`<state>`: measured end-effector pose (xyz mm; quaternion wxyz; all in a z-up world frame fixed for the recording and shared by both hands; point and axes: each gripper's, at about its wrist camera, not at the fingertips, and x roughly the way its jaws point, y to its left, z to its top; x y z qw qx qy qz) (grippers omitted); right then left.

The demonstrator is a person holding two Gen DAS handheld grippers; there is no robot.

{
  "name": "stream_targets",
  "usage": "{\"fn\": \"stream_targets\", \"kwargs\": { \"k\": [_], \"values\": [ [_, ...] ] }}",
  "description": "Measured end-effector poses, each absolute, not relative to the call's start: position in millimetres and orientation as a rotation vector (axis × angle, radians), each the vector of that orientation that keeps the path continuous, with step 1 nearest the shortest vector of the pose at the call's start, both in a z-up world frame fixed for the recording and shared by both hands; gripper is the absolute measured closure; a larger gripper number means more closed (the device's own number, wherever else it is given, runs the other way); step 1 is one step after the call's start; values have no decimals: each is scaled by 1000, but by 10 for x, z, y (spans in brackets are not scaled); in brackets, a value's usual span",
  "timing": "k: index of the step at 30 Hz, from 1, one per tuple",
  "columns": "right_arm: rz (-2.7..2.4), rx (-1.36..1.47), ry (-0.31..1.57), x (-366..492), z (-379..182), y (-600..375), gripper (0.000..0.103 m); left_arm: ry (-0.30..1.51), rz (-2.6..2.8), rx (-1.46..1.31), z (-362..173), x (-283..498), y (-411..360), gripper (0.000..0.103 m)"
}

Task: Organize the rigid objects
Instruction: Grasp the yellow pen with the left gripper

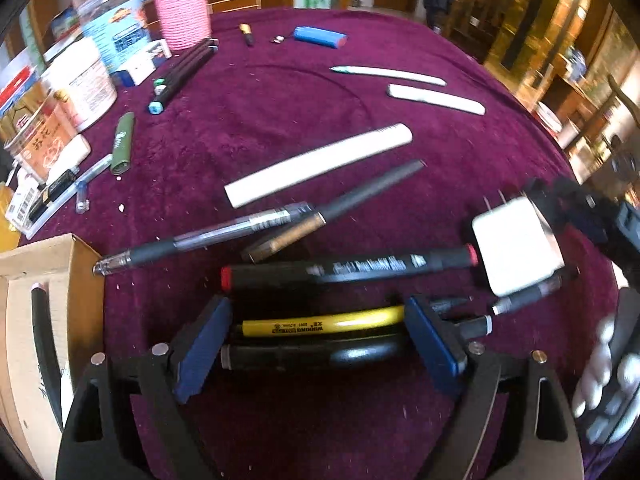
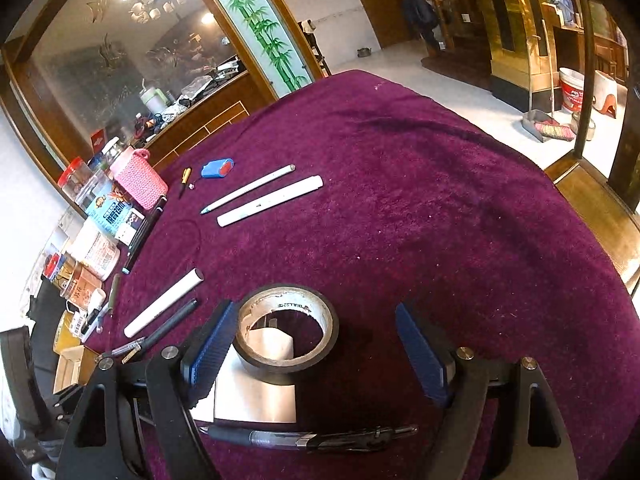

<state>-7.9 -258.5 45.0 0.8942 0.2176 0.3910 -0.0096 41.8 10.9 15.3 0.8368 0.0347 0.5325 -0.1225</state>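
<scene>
In the left wrist view my left gripper (image 1: 318, 334) is open around a yellow marker (image 1: 324, 323) and a black pen (image 1: 308, 354) lying on the purple cloth. A black marker with red ends (image 1: 348, 268), a clear gel pen (image 1: 200, 238) and a white charger plug (image 1: 516, 246) lie just beyond. In the right wrist view my right gripper (image 2: 316, 350) is open over a black tape roll (image 2: 286, 330) that rests on the white charger (image 2: 256, 396). A gel pen (image 2: 312, 438) lies near its base.
A cardboard box (image 1: 44, 320) stands at the left. Jars, a pink woven holder (image 1: 184, 8) and small boxes line the far left edge. White tubes (image 1: 320, 164), a blue battery (image 1: 320, 37) and a green lighter (image 1: 122, 144) are scattered on the cloth (image 2: 440, 220).
</scene>
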Motion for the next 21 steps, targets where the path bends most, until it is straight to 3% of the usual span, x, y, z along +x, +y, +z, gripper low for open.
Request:
{"fn": "stream_targets", "kwargs": {
  "k": [7,21],
  "values": [
    [-19,444,808,-95,457,-2573,19,1155,-386,221,76,-77,-89,17],
    [-32,438,805,-113,461,-2588,17,1167,-537,96,201,-503,79,16]
  ]
}}
